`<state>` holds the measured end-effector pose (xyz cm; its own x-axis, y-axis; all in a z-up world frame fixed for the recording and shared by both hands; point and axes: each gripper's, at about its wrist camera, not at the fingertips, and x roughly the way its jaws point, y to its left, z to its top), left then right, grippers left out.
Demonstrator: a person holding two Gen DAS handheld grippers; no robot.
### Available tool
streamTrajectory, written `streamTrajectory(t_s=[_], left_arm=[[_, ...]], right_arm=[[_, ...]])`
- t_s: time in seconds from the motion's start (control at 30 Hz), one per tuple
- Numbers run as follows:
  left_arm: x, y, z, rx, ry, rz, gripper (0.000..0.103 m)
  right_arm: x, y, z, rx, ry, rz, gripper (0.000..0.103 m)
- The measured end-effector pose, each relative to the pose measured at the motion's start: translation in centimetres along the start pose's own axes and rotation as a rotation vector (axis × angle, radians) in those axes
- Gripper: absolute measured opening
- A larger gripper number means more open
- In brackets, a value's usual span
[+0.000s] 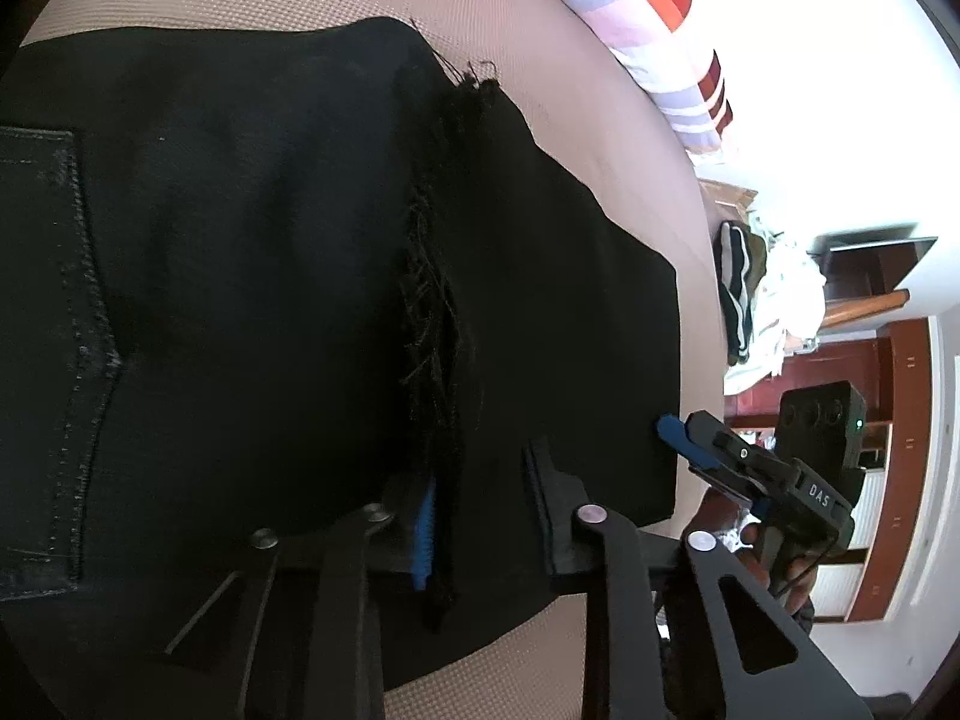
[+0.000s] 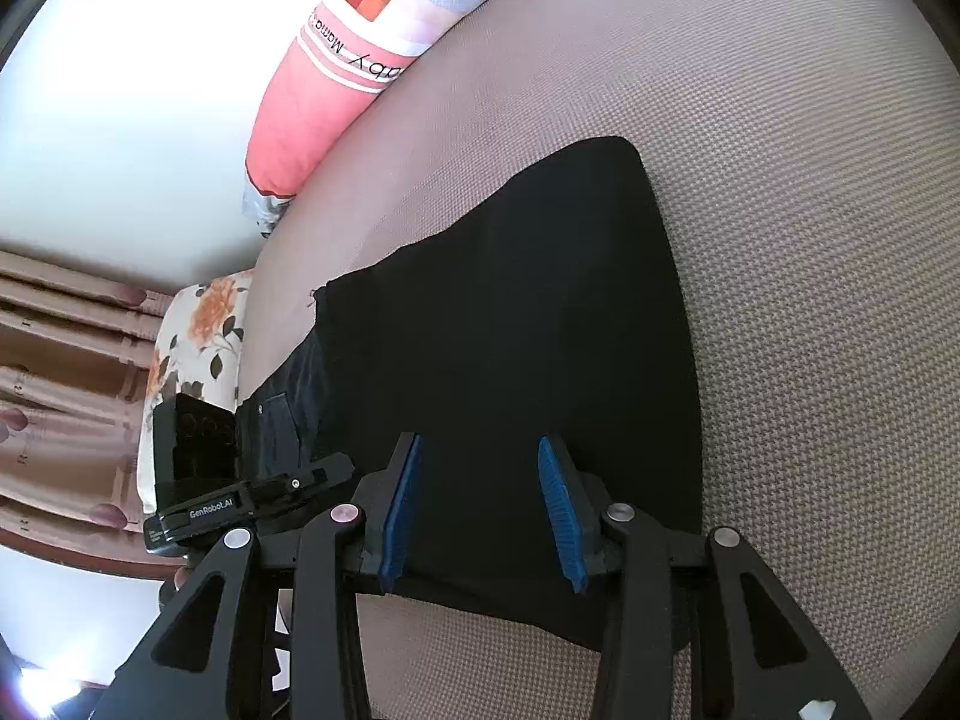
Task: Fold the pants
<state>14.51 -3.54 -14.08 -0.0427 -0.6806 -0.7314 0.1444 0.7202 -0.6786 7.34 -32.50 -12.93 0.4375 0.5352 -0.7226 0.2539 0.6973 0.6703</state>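
Black denim pants (image 2: 516, 324) lie folded on the woven mattress (image 2: 810, 240). Left hand-held gripper (image 1: 480, 516) pinches the frayed hem at six o'clock; right hand-held gripper (image 2: 480, 510) straddles cloth, unclamped. Pinch both layers before lifting.

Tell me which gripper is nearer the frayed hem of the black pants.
Left. The left gripper has the frayed hem running between its jaws. The right gripper sits over plain black cloth at the pants' edge, no fraying near it.
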Motion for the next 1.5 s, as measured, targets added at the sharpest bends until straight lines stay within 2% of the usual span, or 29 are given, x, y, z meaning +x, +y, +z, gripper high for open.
streamTrajectory(t_s=[0.03, 0.13, 0.27, 0.47, 0.6, 0.7, 0.8, 0.87, 0.97, 1.03, 1.1, 1.27, 1.43, 1.5], left_arm=[[0.1, -0.1, 0.0, 0.005, -0.004, 0.016, 0.013], [0.2, -0.3, -0.1, -0.008, -0.014, 0.032, 0.007], [-1.3, -2.2, -1.5, 0.065, -0.064, 0.086, 0.006], [-2.0, -2.3, -2.7, 0.105, -0.07, 0.137, 0.006], [-0.6, -0.2, -2.2, 0.048, -0.054, 0.138, 0.006], [-0.7, -0.2, -2.1, 0.042, -0.058, 0.137, 0.008], [-1.5, -0.7, -2.4, 0.085, -0.068, 0.214, 0.014], [-2.8, -1.7, -2.5, 0.135, -0.127, 0.306, 0.021], [-4.6, -3.0, -2.4, 0.23, -0.232, 0.369, 0.024], [-4.8, -4.0, -1.8, 0.284, -0.281, 0.375, 0.027], [-4.5, -4.6, -1.0, 0.317, -0.295, 0.364, 0.03], [-2.1, -5.1, 2.0, 0.363, -0.283, 0.341, 0.03], [-0.1, -3.7, 4.8, 0.329, -0.251, 0.375, 0.03], [0.7, -3.1, 5.5, 0.301, -0.233, 0.367, 0.03]], right_arm=[[0.2, 0.1, 0.0, -0.002, 0.004, 0.0, 0.039], [0.5, -0.1, -0.2, -0.005, 0.016, -0.008, 0.039], [0.5, 0.4, -0.4, -0.027, 0.02, -0.036, 0.039], [0.6, 1.7, -0.9, -0.122, 0.028, -0.127, 0.039], [2.1, 1.8, -1.6, -0.159, 0.046, -0.168, 0.038], [2.2, 2.1, -1.4, -0.169, 0.047, -0.176, 0.037], [2.1, 2.8, -1.0, -0.199, 0.044, -0.207, 0.038], [1.8, 3.6, -0.5, -0.244, 0.007, -0.262, 0.039], [1.5, 4.4, 0.8, -0.313, -0.052, -0.34, 0.039], [1.7, 4.8, 2.0, -0.351, -0.079, -0.397, 0.039], [2.1, 5.0, 3.0, -0.38, -0.095, -0.437, 0.039], [4.1, 4.4, 5.7, -0.394, -0.068, -0.498, 0.037], [5.2, 4.5, 6.8, -0.415, -0.051, -0.526, 0.036], [5.3, 4.5, 7.0, -0.407, -0.054, -0.527, 0.036]])
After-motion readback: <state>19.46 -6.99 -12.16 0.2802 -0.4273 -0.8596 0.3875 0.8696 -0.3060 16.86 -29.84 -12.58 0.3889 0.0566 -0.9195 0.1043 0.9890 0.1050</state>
